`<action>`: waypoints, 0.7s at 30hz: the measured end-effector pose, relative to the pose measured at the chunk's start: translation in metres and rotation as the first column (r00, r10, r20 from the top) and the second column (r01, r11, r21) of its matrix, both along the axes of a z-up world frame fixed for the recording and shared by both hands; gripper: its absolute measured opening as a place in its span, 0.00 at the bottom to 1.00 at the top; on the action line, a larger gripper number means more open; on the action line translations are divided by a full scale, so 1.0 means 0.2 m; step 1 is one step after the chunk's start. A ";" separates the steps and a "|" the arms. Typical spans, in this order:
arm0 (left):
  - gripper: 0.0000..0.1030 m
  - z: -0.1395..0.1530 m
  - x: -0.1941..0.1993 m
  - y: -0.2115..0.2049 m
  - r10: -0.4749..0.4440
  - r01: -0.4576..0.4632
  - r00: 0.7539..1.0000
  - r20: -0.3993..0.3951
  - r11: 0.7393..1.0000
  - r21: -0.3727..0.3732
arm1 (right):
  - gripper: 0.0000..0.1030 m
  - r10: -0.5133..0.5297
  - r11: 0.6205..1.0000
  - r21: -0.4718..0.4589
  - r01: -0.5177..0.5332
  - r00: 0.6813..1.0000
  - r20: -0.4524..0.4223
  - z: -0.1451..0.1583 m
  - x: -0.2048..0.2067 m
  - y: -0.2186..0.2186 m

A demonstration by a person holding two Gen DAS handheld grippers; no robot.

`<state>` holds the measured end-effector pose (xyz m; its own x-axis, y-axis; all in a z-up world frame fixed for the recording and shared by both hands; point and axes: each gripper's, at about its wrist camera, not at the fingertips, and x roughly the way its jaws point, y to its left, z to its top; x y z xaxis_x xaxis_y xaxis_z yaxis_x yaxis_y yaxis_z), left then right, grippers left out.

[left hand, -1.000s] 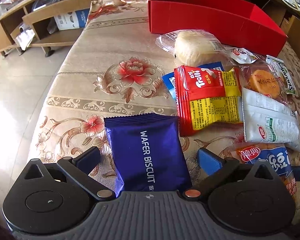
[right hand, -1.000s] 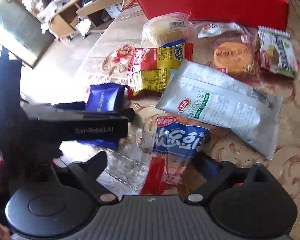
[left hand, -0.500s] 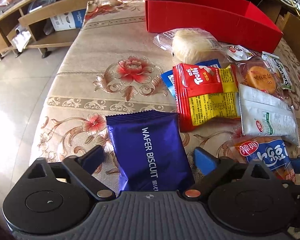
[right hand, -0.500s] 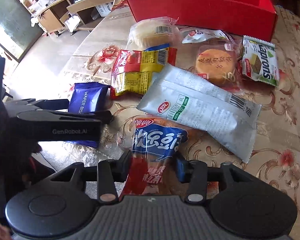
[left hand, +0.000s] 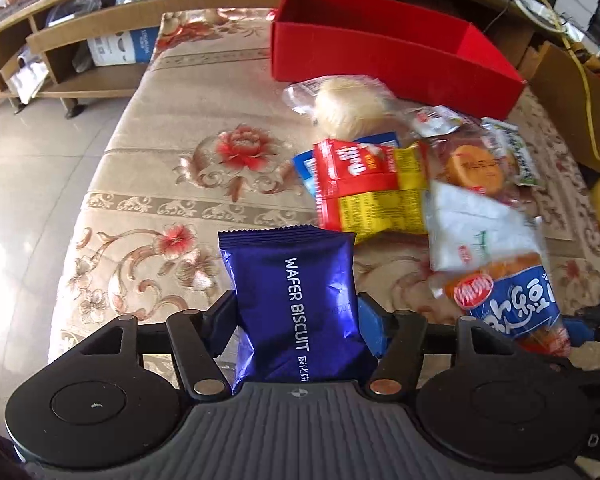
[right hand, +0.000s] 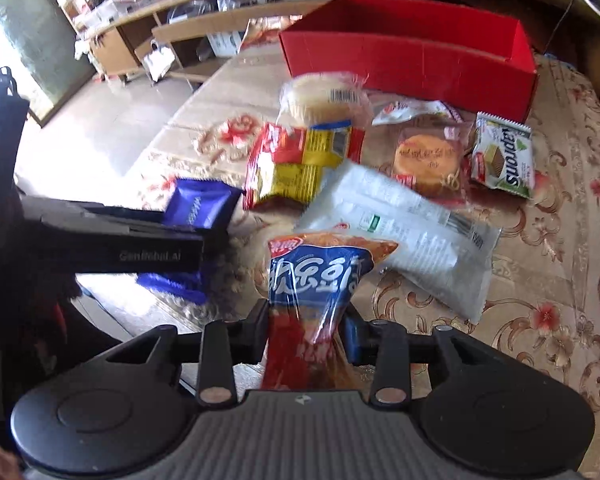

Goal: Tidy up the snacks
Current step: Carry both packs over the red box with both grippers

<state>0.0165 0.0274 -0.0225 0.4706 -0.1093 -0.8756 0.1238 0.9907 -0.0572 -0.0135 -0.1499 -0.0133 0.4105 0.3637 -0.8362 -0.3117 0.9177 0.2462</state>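
Note:
A blue wafer biscuit packet [left hand: 300, 272] sits between the fingers of my left gripper [left hand: 296, 314]. The jaws are closing, with both pads pressed on its sides, and it is raised a little off the flowered tablecloth [left hand: 204, 184]. My right gripper [right hand: 305, 322] has its jaws closing tight on the lower end of a blue-and-red snack packet [right hand: 314, 268], which is pinched and lifted. That packet also shows at the right of the left wrist view [left hand: 512, 300]. A red open box [left hand: 380, 64] stands at the far side of the table.
Between the grippers and the box lies a pile of snacks: a red-and-yellow packet [left hand: 372, 184], a white pouch [left hand: 476, 232], a wrapped bun [left hand: 348, 108], a round cake [right hand: 424, 160] and a green wafer packet [right hand: 504, 160]. The table's left edge drops to tiled floor; wooden shelves [left hand: 80, 52] stand beyond.
Both grippers went from wide open to closed, the left on the wafer biscuit packet and the right on the blue-and-red packet. Both packets have risen slightly.

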 end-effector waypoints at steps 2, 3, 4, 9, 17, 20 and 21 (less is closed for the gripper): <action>0.65 0.01 -0.02 0.00 -0.011 0.011 1.000 0.003 1.000 -0.017 | 0.34 -0.013 1.000 0.011 0.013 1.000 0.011 0.02 0.00 -0.01; 0.65 0.02 -0.02 -0.01 -0.016 0.016 1.000 0.002 1.000 -0.018 | 0.34 -0.017 1.000 0.008 0.017 1.000 0.010 0.02 0.00 -0.01; 0.65 0.01 -0.02 -0.01 -0.021 0.021 1.000 -0.001 1.000 -0.016 | 0.34 -0.021 1.000 0.002 0.021 1.000 0.006 0.01 0.01 -0.01; 0.65 0.02 -0.02 -0.02 -0.029 0.029 1.000 0.001 0.999 -0.044 | 0.33 -0.033 0.999 0.016 0.033 0.999 0.024 0.03 0.00 -0.03; 0.65 0.12 -0.01 -0.06 -0.048 0.053 0.998 0.049 0.993 -0.109 | 0.33 -0.077 0.995 0.059 0.074 0.995 0.058 0.09 0.04 -0.06; 0.65 0.16 0.02 -0.10 -0.064 0.073 0.995 0.074 0.990 -0.120 | 0.33 -0.094 0.993 0.077 0.088 0.993 0.071 0.12 0.08 -0.08; 0.65 0.17 0.04 -0.11 -0.070 0.080 0.994 0.083 0.989 -0.122 | 0.33 -0.099 0.992 0.083 0.093 0.992 0.076 0.13 0.09 -0.08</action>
